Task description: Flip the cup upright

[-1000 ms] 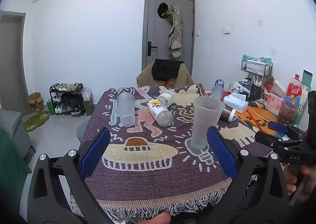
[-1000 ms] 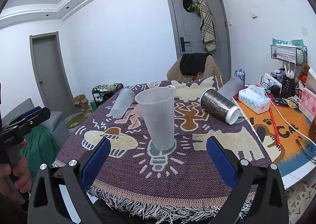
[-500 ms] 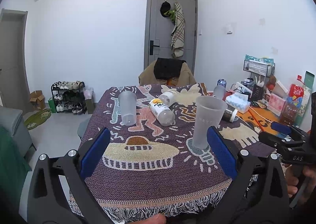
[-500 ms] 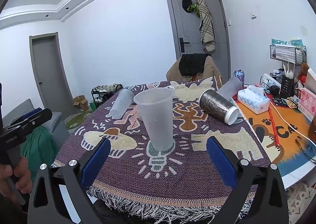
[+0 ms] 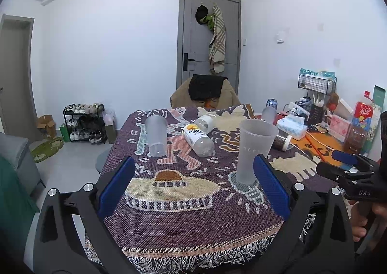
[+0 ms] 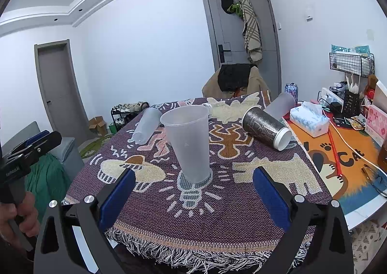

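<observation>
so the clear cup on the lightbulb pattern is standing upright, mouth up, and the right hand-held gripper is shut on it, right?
Not quite. The clear cup does stand upright, mouth up, on the lightbulb pattern, but the right hand-held gripper is open and clear of it, as the right wrist view shows.

I read "CAT" on orange mat [image 6: 348, 155], 3 o'clock. "DAS" on right gripper [image 5: 362, 191] body. Upright cup [image 5: 254, 150] lettering, bottle [image 5: 197, 137] label: illegible.
</observation>
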